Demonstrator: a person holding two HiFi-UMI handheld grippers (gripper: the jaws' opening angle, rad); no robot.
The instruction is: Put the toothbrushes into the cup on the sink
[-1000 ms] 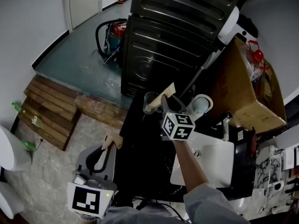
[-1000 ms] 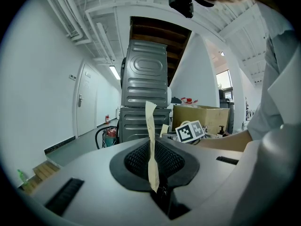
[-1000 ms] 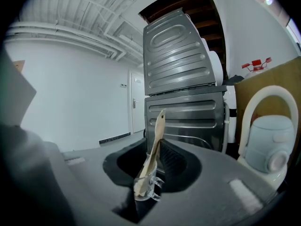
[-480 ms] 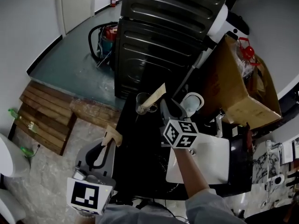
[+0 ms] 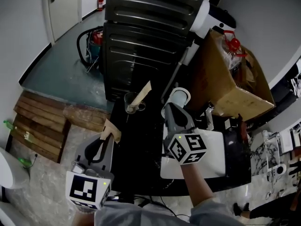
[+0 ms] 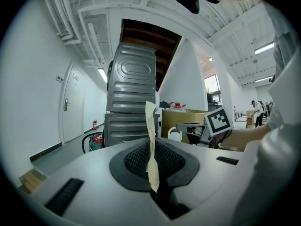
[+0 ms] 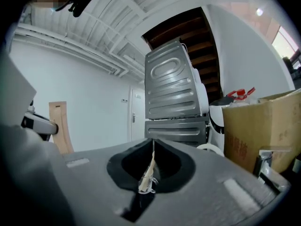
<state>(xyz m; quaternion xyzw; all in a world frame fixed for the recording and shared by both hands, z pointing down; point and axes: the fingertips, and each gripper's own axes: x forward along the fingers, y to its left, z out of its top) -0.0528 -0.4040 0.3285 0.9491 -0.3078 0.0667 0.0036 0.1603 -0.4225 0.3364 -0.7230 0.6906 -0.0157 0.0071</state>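
Up at twelve o'clock in the head view, a tall dark ribbed metal cabinet (image 5: pixel 150 36) dominates the scene. Swing to eleven: a grey-green floor (image 5: pixel 56 65) runs back to a white wall (image 5: pixel 19 27) and a pale door (image 5: pixel 63 6), with a red fire extinguisher (image 5: pixel 100 3) just beside it. At nine o'clock, wooden planks (image 5: pixel 40 119) lie next to pale marbled tiles (image 5: pixel 47 173). A big cardboard box (image 5: pixel 230 84) sits at two, and a black countertop (image 5: pixel 138 145) fills the centre. Now the left gripper view: white ceiling pipes (image 6: pixel 89 13) at twelve, a strip light (image 6: pixel 102 74) glowing at ten, a bright window (image 6: pixel 212 84) at two.
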